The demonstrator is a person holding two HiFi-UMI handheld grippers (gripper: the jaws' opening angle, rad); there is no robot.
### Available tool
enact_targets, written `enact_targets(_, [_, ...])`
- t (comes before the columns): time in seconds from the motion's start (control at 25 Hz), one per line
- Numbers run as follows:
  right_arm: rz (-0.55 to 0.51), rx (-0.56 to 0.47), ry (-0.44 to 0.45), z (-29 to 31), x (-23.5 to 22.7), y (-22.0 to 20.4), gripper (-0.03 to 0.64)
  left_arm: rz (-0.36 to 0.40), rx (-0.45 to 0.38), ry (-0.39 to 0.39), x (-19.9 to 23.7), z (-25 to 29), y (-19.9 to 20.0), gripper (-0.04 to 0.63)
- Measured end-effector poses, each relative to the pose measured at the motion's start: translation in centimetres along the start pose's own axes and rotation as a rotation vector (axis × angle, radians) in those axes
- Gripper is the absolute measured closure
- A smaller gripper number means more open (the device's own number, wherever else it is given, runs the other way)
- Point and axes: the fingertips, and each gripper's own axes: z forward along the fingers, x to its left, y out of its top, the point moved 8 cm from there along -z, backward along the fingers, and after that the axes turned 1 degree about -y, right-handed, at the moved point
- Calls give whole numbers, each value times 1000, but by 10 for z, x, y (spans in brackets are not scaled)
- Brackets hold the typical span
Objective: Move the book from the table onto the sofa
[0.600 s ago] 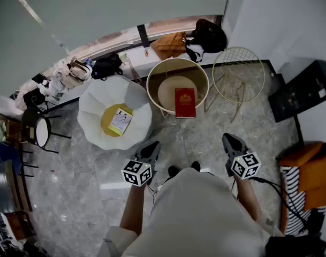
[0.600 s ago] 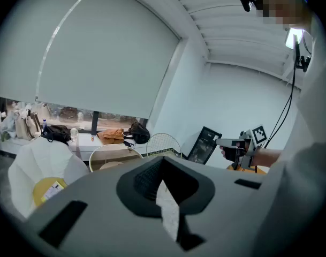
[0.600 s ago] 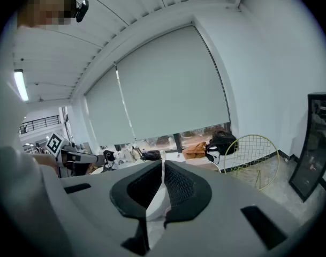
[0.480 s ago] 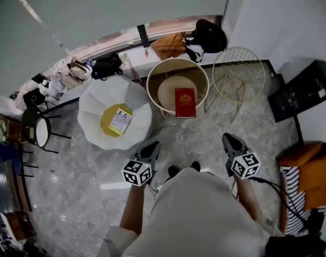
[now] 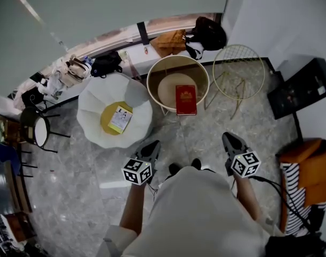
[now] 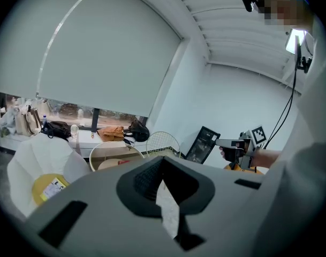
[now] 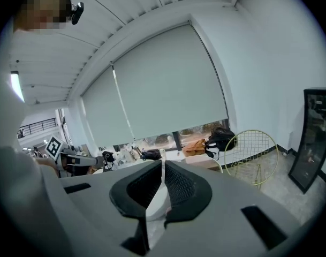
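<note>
A red book (image 5: 186, 99) lies on the round cream table (image 5: 150, 79) with a raised rim, ahead of me. To its left stands the white petal-shaped sofa (image 5: 93, 103), with a yellow cushion (image 5: 108, 123) and a small booklet (image 5: 120, 119) on its seat. My left gripper (image 5: 152, 146) and my right gripper (image 5: 228, 138) are held low near my body, well short of the table. Both are shut with nothing in them. The left gripper view shows its jaws (image 6: 163, 159) closed, with the sofa (image 6: 29, 159) and the table (image 6: 106, 149) beyond. The right gripper's jaws (image 7: 163, 162) are closed too.
A gold wire side table (image 5: 239, 73) stands right of the cream table. A black panel (image 5: 304, 90) leans on the right wall. An orange bag (image 5: 171, 42) and a black bag (image 5: 208, 33) sit on the sill. A small black stool (image 5: 39, 130) is at the left.
The table and the sofa sit a little higher in the head view. Both grippers keep their places and stay shut.
</note>
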Motion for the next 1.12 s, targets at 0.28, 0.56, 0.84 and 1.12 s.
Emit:
enact_targets(0.28, [37,-2,-25,-2,10,-14,572,-4,15,-33,8,-14,-11,594])
enact_targets(0.56, [72,17,-34,6,18,-24,572,-31,26,-54,17,-23,-18,594])
enact_targets(0.84, [51,42,-20,30,14,-14,572,-51,31,-33,32,-17,-13,594])
enact_targets(1.12, [10,95,14,80,1,-8,572,-96,40,30,59,-4,-5,594])
